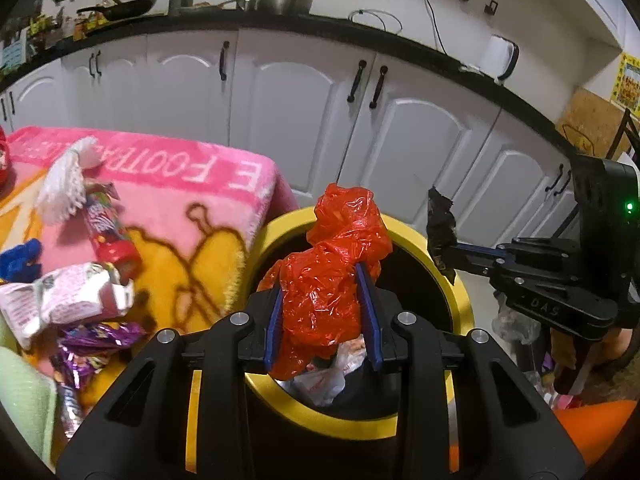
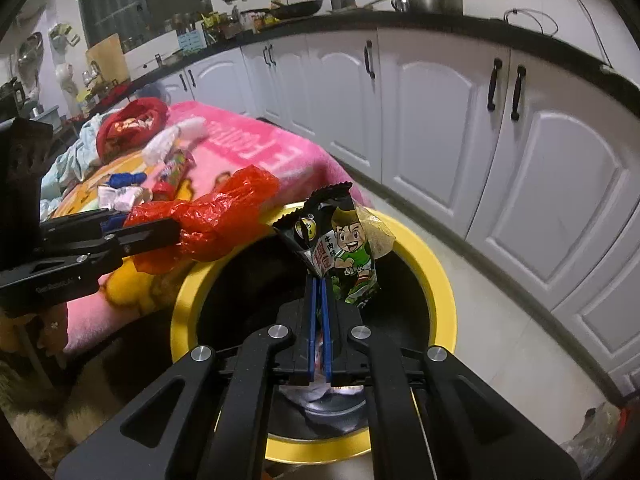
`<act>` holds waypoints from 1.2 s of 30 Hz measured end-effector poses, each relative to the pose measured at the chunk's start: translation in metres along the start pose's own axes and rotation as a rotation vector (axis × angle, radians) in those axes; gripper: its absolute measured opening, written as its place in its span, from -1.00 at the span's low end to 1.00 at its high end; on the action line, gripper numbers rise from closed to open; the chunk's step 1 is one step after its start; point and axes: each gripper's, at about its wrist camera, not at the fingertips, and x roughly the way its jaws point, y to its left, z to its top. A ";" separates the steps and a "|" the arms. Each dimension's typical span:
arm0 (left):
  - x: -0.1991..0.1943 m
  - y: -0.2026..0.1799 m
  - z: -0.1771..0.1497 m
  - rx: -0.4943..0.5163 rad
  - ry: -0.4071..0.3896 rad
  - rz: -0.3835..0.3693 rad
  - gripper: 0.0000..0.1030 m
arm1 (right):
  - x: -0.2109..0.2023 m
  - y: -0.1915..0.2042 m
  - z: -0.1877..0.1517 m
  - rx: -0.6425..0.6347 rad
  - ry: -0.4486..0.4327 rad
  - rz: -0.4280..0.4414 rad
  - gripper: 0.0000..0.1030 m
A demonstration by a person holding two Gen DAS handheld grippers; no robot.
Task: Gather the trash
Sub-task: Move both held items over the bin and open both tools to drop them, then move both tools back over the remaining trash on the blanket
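My left gripper (image 1: 322,280) is shut on a crumpled red plastic bag (image 1: 332,276) and holds it over the open yellow-rimmed black trash bin (image 1: 460,292). The bag also shows in the right wrist view (image 2: 216,224). My right gripper (image 2: 319,280) is shut on a black snack wrapper with a cartoon boy (image 2: 340,240), above the same bin (image 2: 436,280). In the left wrist view the right gripper (image 1: 444,252) comes in from the right with the wrapper (image 1: 440,224). White trash lies inside the bin (image 1: 320,384).
A pink and yellow blanket (image 1: 192,200) covers the table left of the bin. On it lie a candy wrapper (image 1: 108,228), a white packet (image 1: 64,300), purple wrappers (image 1: 92,344) and a white tassel (image 1: 64,184). White cabinets (image 1: 300,100) stand behind.
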 end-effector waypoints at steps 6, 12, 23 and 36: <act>0.015 -0.001 -0.005 -0.001 0.040 0.009 -0.24 | 0.012 -0.007 -0.009 0.028 0.045 0.009 -0.88; 0.009 0.006 -0.007 -0.027 0.028 0.036 0.21 | 0.015 -0.015 -0.016 0.072 0.051 0.007 -0.39; -0.033 0.026 0.002 -0.086 -0.093 0.130 0.79 | -0.003 -0.009 -0.001 0.057 -0.028 -0.004 -0.09; -0.085 0.057 0.006 -0.145 -0.208 0.253 0.79 | -0.016 0.043 0.036 -0.048 -0.104 0.047 -0.01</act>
